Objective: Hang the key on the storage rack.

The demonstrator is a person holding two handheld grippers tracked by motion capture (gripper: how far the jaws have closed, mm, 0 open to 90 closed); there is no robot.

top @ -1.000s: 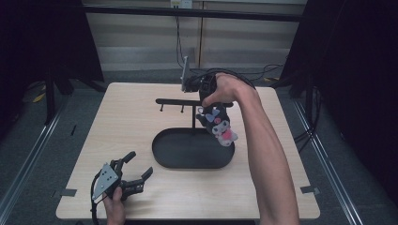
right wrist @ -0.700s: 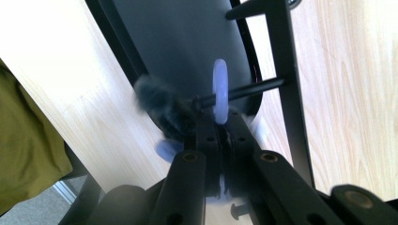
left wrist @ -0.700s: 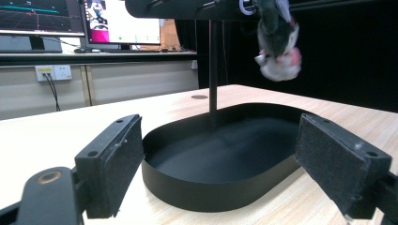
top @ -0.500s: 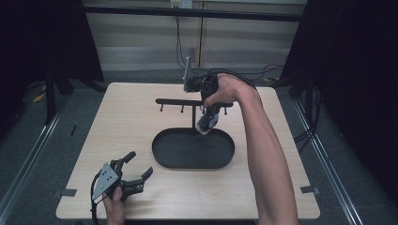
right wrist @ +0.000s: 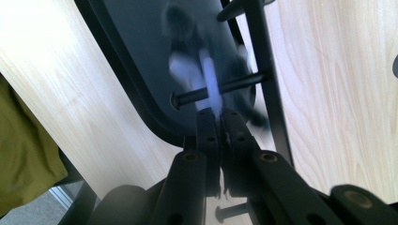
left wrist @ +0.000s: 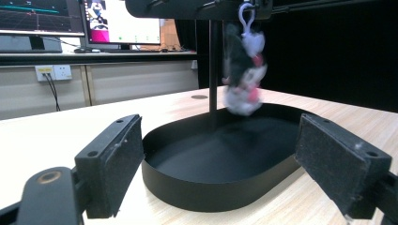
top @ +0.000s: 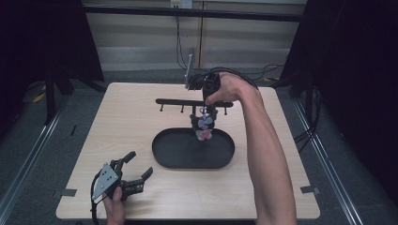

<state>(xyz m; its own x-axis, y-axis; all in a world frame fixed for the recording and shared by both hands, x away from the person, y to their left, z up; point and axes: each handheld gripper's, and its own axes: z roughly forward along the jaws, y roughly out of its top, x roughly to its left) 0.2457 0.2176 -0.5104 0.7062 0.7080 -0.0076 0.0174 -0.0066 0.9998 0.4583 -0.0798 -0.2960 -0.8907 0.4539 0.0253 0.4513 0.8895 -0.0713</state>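
Observation:
A black rack (top: 173, 101) with several pegs stands on a post over an oval black tray (top: 169, 152). My right gripper (top: 207, 110) points down at the rack's bar, shut on the white loop (right wrist: 212, 93) of a small black, white and pink plush keychain (top: 204, 127). The plush dangles blurred above the tray (left wrist: 220, 187), beside the post, and the loop lies against a peg (right wrist: 187, 97). The plush (left wrist: 244, 70) also hangs in the left gripper view. My left gripper (top: 139, 165) rests open at the table's front left, aimed at the tray, with nothing between its pads (left wrist: 117, 159).
The wooden table (top: 117, 122) has bare room left of the tray and along the front. A person's right forearm (top: 267, 154) crosses the table's right half. Monitors and a wall socket stand beyond the table's far side in the left gripper view.
The plush has swung from the right of the hand to hang nearly straight under the right gripper. Neither hand has shifted noticeably, and the left gripper stays open.

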